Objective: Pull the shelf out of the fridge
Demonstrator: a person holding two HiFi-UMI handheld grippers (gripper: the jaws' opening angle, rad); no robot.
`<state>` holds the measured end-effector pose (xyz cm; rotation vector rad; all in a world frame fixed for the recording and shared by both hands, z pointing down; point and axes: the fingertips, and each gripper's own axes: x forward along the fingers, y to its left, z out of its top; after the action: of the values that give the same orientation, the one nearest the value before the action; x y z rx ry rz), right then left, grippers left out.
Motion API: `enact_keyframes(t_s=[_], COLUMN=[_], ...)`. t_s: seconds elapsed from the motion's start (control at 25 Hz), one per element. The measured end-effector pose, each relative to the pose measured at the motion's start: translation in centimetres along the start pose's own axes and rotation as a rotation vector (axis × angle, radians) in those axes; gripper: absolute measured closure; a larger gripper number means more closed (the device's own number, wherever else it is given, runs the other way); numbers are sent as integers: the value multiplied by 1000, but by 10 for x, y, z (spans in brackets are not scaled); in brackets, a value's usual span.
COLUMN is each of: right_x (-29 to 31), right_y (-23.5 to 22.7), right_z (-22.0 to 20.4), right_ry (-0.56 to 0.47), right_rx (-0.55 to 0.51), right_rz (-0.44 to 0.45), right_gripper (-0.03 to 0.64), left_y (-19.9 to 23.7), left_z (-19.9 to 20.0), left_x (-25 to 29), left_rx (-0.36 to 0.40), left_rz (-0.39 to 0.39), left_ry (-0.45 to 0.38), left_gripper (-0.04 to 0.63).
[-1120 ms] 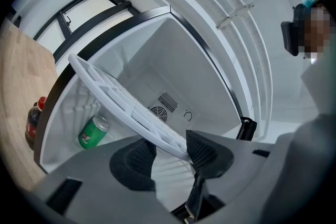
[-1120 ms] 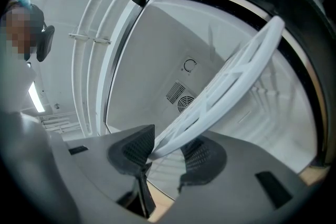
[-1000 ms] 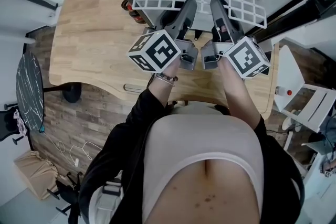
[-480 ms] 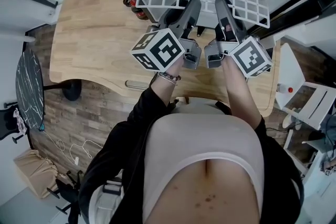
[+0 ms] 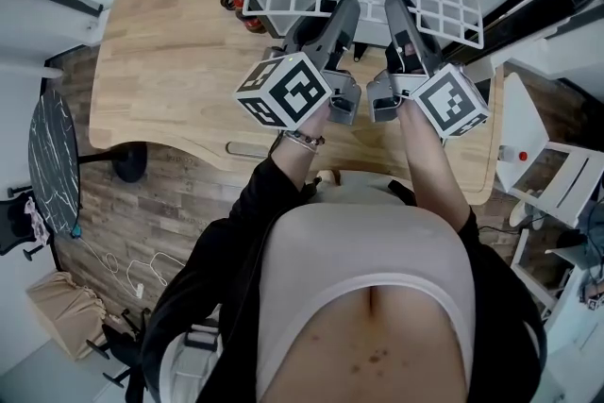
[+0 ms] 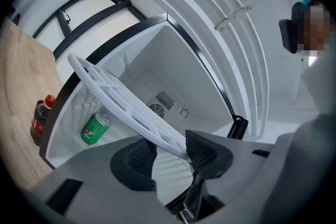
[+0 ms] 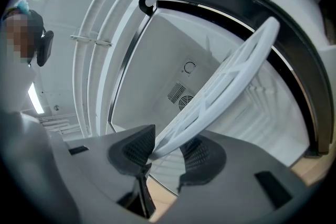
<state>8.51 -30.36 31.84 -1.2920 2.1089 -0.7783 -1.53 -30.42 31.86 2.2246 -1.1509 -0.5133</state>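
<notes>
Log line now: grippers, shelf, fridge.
left gripper: shut on shelf front edge | right gripper: same | shelf: partly out of fridge | green can inside

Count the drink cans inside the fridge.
1: a green can sits low at the left side of the fridge, beneath the tilted shelf. The shelf may hide others.
</notes>
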Motion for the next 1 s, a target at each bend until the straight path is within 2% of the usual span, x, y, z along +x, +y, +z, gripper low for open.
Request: enact_keyframes(t_s=[1.0], right_x=[-13], right_y=[6], right_z=[-5], right_ry=[-7], right_rx=[7], right_rz=[0], right_gripper=[454], left_y=[-5], left_z=[-4], left_x=[-14], left_rx=[-11], left_rz=[-2], left_ry=[5], left_gripper=[422])
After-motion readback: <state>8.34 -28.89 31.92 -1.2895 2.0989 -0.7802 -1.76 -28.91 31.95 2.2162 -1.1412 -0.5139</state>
